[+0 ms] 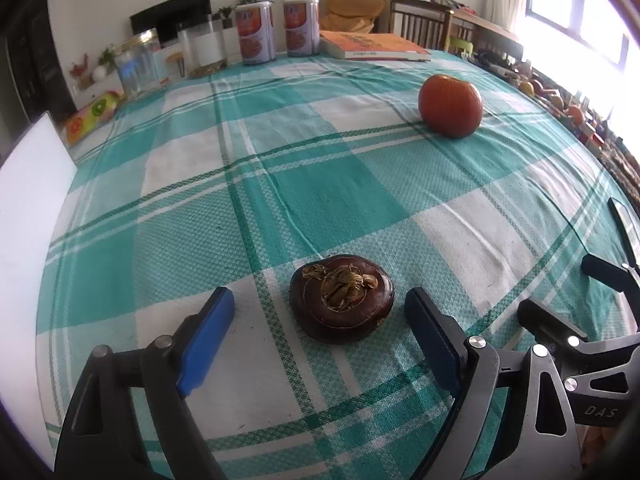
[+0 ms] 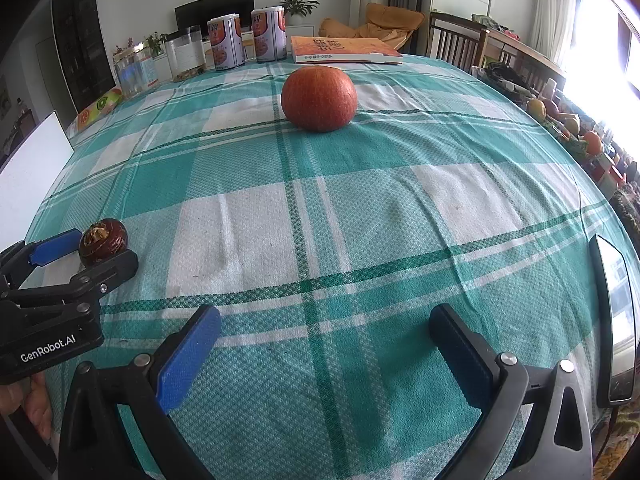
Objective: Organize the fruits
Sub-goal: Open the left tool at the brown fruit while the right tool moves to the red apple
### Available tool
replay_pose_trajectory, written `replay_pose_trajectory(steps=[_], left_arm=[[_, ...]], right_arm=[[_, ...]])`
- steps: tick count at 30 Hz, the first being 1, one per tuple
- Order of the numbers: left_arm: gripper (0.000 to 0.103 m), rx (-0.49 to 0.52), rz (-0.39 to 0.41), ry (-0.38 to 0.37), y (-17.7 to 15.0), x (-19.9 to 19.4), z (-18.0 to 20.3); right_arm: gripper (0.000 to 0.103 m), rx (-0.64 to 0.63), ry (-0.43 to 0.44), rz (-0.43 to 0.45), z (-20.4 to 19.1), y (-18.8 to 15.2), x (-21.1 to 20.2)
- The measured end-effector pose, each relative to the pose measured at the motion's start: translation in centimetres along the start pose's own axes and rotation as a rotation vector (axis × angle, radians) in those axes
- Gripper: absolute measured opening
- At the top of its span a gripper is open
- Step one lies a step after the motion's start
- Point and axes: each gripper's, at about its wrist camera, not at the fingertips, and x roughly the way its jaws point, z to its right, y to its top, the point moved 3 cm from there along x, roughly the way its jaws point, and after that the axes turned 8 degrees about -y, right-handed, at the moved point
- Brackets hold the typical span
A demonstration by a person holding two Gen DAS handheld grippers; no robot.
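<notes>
A dark brown water chestnut (image 1: 342, 298) lies on the checked tablecloth between the open blue-padded fingers of my left gripper (image 1: 320, 306), which do not touch it. It also shows in the right wrist view (image 2: 103, 241), with the left gripper (image 2: 86, 246) around it. An orange round fruit (image 1: 450, 105) sits farther back right on the cloth; in the right wrist view it is straight ahead (image 2: 319, 98). My right gripper (image 2: 326, 330) is open and empty, low over the cloth; part of it shows at the right edge of the left wrist view.
Two cans (image 1: 256, 34), glass jars (image 1: 140, 62) and an orange book (image 1: 374, 45) line the table's far edge. A white board (image 1: 28, 208) stands at the left. A phone (image 2: 616, 320) lies at the right edge. Chairs and cluttered shelves stand beyond the table's right side.
</notes>
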Motion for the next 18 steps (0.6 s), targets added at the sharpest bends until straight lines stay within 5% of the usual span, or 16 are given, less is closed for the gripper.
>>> replay_pose_trajectory(steps=[18], left_arm=[[0.092, -0.004, -0.001, 0.000, -0.05, 0.03, -0.14]], right_arm=[[0.103, 0.000, 0.000, 0.000, -0.02, -0.01, -0.01]])
